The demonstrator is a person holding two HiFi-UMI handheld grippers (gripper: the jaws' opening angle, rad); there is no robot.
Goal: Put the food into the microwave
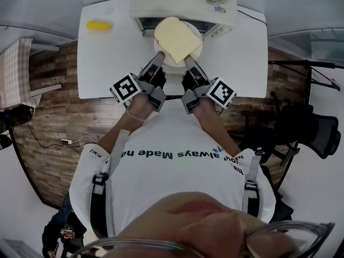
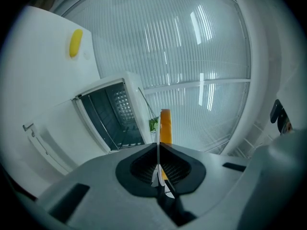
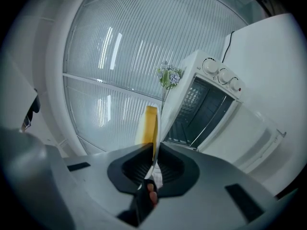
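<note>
A slice of pale yellow toast (image 1: 176, 38) lies on a white plate (image 1: 173, 63), held level just in front of the open microwave (image 1: 161, 7). My left gripper (image 1: 159, 59) is shut on the plate's near-left rim and my right gripper (image 1: 188, 62) on its near-right rim. In the left gripper view the plate (image 2: 157, 137) shows edge-on between the jaws of that gripper (image 2: 158, 150), the toast (image 2: 165, 126) behind it and the dark oven cavity (image 2: 112, 116) to the left. In the right gripper view the gripper (image 3: 154, 152) clamps the plate (image 3: 157, 128), with the toast (image 3: 148, 123) beside it and the cavity (image 3: 204, 109) to the right.
The microwave stands at the back of a white table (image 1: 107, 63), its door (image 2: 62, 133) folded down toward me. A yellow food item (image 1: 99, 25) lies at the table's far left. Flowers (image 3: 169, 75) rest on the microwave's top, near its knobs (image 3: 220, 78). A dark chair (image 1: 312, 128) stands at the right.
</note>
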